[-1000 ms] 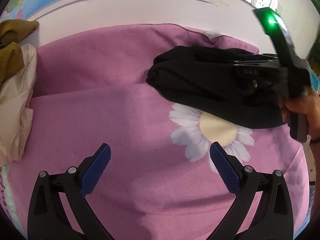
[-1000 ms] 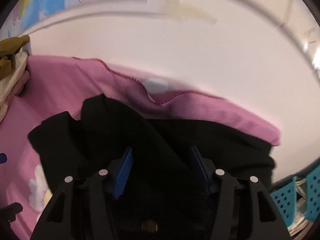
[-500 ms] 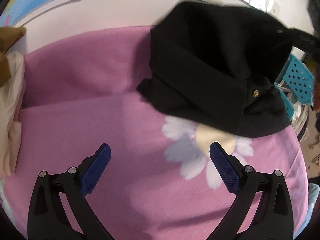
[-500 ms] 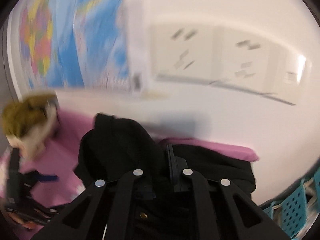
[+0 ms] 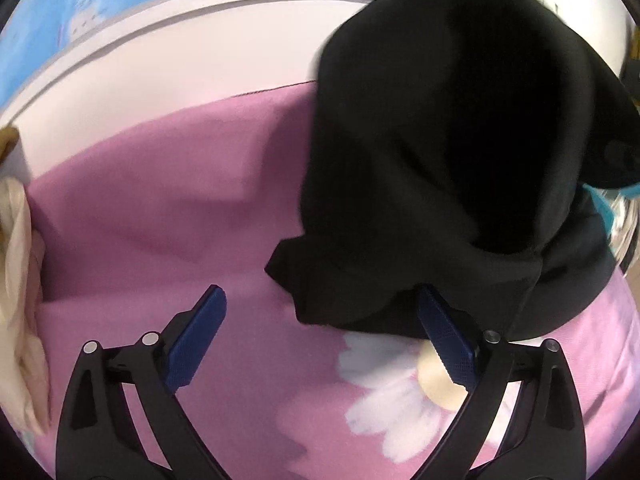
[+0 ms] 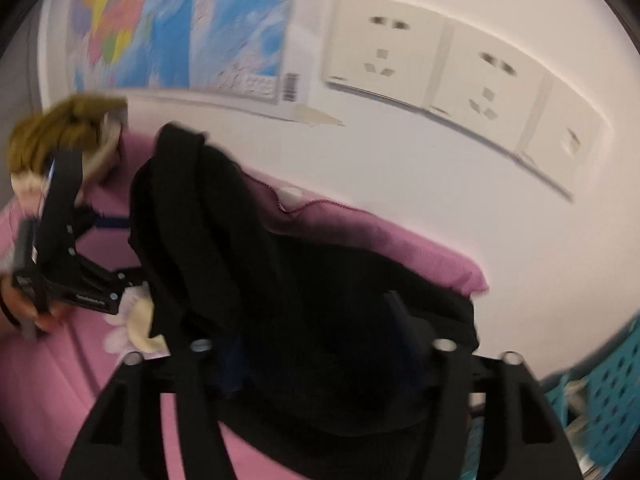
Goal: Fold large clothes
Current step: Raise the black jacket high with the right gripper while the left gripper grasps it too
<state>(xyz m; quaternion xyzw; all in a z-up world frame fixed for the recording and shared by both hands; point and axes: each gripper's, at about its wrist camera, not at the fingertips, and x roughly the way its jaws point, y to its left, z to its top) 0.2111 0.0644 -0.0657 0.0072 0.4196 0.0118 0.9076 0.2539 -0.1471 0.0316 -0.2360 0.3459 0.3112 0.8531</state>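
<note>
A black garment [image 5: 448,160] hangs lifted above the pink cloth-covered table [image 5: 160,220], its lower end bunched on the cloth. My left gripper [image 5: 320,340] is open and empty, low over the cloth, with the garment's lower edge just beyond its right fingertip [image 5: 432,312]. In the right wrist view the black garment [image 6: 248,272] drapes over my right gripper [image 6: 316,344]. Its jaws stand apart and are buried in the fabric; whether they grip it cannot be seen. The left gripper also shows in the right wrist view [image 6: 108,224] at left.
A pile of cream and brown clothes [image 5: 16,280] lies at the table's left edge. A teal perforated basket [image 6: 600,392] stands off the right side. The wall behind carries a map [image 6: 180,28] and power sockets [image 6: 440,64].
The right gripper has raised the black garment from a flat heap at the back right to hanging high, and its jaws now stand wider than half a second ago. The left gripper moved closer to the garment.
</note>
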